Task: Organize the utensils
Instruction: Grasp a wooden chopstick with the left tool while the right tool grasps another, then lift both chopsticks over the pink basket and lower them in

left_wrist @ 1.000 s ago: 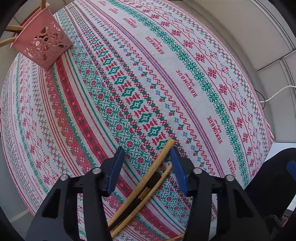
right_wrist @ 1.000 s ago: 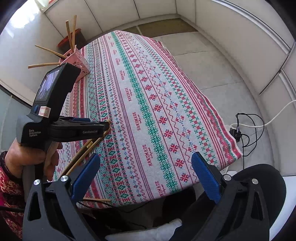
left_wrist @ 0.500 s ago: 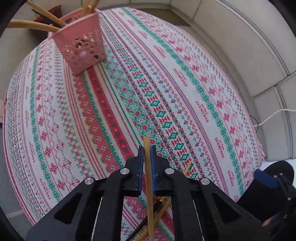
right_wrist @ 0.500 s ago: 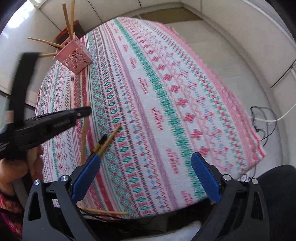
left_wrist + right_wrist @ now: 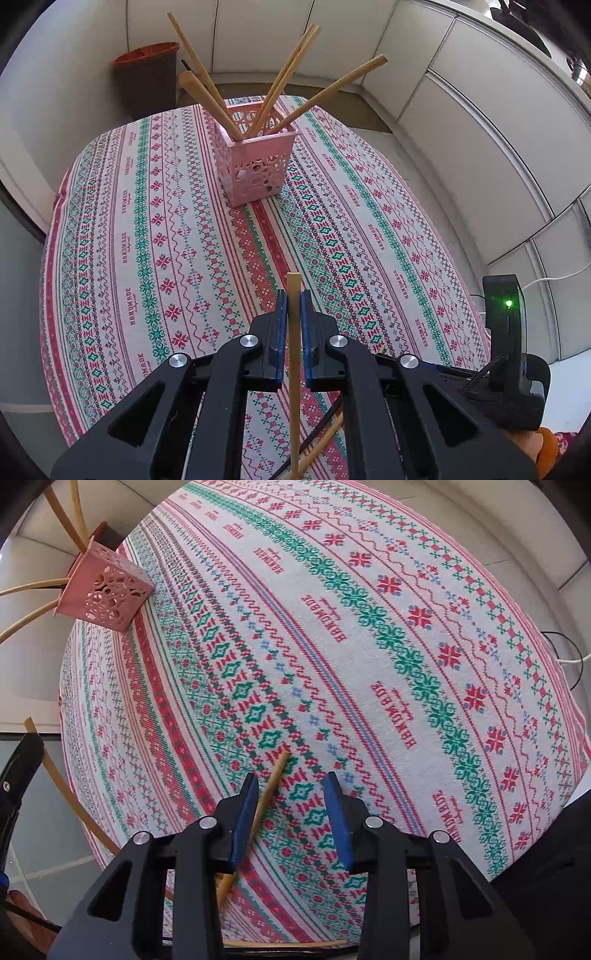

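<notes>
1. As the left gripper (image 5: 291, 314) lifts clear of the tablecloth (image 5: 155, 236), its blue pads are clamped on a single wooden chopstick (image 5: 294, 354), which a second ago lay loose on the cloth between jaws that stood apart.

2. Where the left wrist view looked almost straight down at the cloth a second ago, it now faces the pink basket (image 5: 258, 166), which stands well ahead on the table with several chopsticks already fanned out of its top.

3. The held chopstick runs up through the pads, its tip poking out just beyond them toward the basket; its lower end passes out of the bottom of the view.

4. The right gripper (image 5: 291, 805) has come down over the near edge of the table, and its jaws have just been closing from wide to a half-narrow gap.

5. A second chopstick (image 5: 267, 797) lies slanted on the cloth between those jaws, beside the left pad; the right pad stands apart from it, so it is not yet gripped.

6. More chopsticks lie near the table edge below the right gripper, one of them (image 5: 284, 943) along the bottom of the right wrist view.

7. Judged from this, one stick is ready to carry to the basket, another is about to be pinched, and the sorting is partly done.
</notes>
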